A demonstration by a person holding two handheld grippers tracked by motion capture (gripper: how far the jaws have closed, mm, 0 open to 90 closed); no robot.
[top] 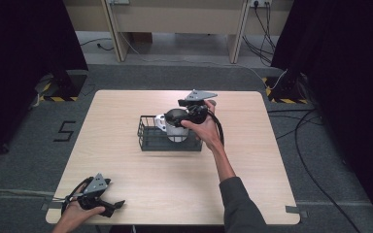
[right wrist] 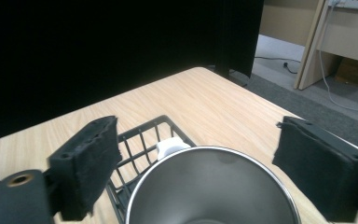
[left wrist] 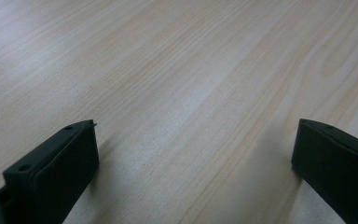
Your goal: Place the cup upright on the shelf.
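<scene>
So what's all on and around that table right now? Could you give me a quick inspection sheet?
Surface: light wooden table, bare apart from the basket.
Job's things: black wire basket near the table's middle; a steel cup stands in it, open end up, with something small and white beside it.
Clutter: nothing seen.
Grippers: right gripper open, jaws either side of the cup's rim, not touching; left gripper open, low over the table's near left corner.
Cables: one trails from each gripper; more lie on the floor at right.
Surroundings: grey carpet, black curtains on both sides, wooden furniture behind.
</scene>
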